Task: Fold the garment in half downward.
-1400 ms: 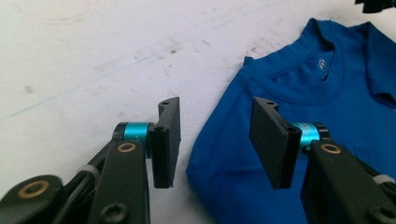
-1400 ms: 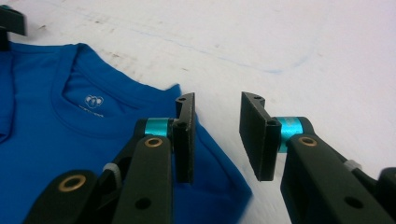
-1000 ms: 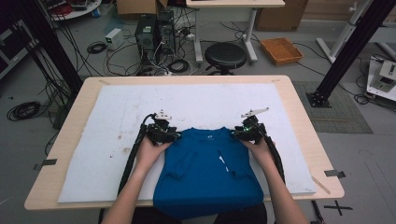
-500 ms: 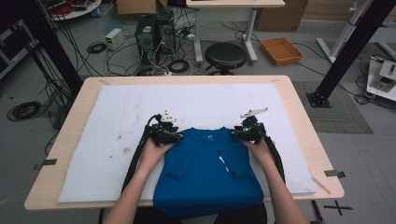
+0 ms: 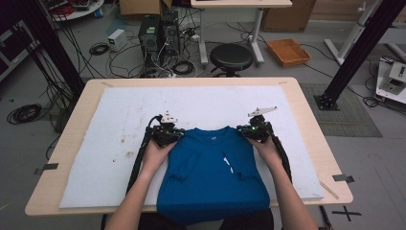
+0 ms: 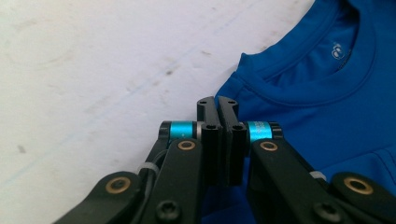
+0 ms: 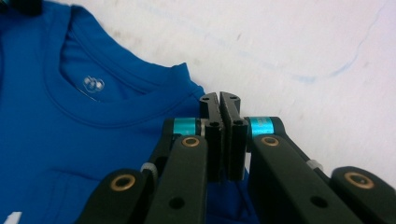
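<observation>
The blue T-shirt [image 5: 213, 175] lies flat at the bench's [image 5: 297, 103] near edge, hem hanging over it, collar [image 5: 213, 134] toward the far side. Each tool has just closed: the left tool [image 6: 217, 105] pinches the left shoulder, the right tool [image 7: 219, 102] the right shoulder. The shirt's length runs back toward the person, between both hands.

Light wooden worktop [image 5: 306, 120], white stained sheet [image 5: 119, 124] covering most of it, blue T-shirt [image 5: 210, 177] flat on the sheet's near edge, hem seemingly overhanging
</observation>
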Demonstrator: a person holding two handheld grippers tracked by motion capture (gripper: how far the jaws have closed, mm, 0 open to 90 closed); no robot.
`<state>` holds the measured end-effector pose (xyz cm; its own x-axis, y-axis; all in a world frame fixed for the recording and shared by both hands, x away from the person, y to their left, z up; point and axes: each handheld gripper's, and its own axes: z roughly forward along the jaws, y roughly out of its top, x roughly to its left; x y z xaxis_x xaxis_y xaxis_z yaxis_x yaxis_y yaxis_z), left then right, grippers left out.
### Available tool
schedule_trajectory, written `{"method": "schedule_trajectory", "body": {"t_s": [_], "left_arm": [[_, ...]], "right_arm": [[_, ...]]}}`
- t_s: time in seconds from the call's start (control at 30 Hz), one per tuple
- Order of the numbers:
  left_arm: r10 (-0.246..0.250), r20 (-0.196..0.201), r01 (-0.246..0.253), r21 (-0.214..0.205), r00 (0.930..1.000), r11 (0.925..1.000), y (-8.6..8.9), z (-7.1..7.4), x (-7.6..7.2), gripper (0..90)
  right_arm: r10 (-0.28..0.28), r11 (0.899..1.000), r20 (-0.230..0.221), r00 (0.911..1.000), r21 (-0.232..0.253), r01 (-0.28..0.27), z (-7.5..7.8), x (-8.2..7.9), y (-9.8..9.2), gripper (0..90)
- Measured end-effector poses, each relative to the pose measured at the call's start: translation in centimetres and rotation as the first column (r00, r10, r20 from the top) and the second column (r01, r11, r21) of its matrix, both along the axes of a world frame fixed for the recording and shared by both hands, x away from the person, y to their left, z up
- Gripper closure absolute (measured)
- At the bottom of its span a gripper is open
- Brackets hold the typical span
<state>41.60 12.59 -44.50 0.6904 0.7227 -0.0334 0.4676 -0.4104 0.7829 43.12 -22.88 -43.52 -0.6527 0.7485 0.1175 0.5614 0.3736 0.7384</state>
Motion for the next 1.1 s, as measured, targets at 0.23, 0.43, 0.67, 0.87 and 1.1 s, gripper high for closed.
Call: {"method": "schedule_trajectory", "body": {"t_s": [0.23,0.43,0.67,0.87,1.1], "left_arm": [[0.037,0.026,-0.036,-0.022,0.999,0.9991,0.6,1.7,2.6,88.0],[0.039,0.055,-0.036,-0.041,0.9978,0.9985,1.2,3.2,2.9,87.9],[0.002,0.112,0.006,-0.069,0.9937,0.9976,1.4,4.7,0.2,87.9],[-0.031,0.158,0.049,-0.111,0.9869,0.9927,2.0,5.9,-4.0,87.8],[-0.093,0.161,0.111,-0.102,0.9825,0.9886,2.4,5.1,-9.6,87.9]], "right_arm": [[-0.018,1.0,0.029,0.9994,-0.008,0.018,1.1,2.2,0.9,89.2],[-0.039,0.999,0.071,0.9967,0.005,0.039,2.3,2.8,1.2,89.2],[-0.038,0.999,0.131,0.9906,0.036,0.033,4.4,-0.7,1.2,89.2],[-0.015,0.999,0.17,0.9853,0.046,0.007,5.7,-4.7,0.9,89.2],[0.009,0.999,0.202,0.9794,0.033,-0.016,5.3,-10.5,0.1,89.1]]}}
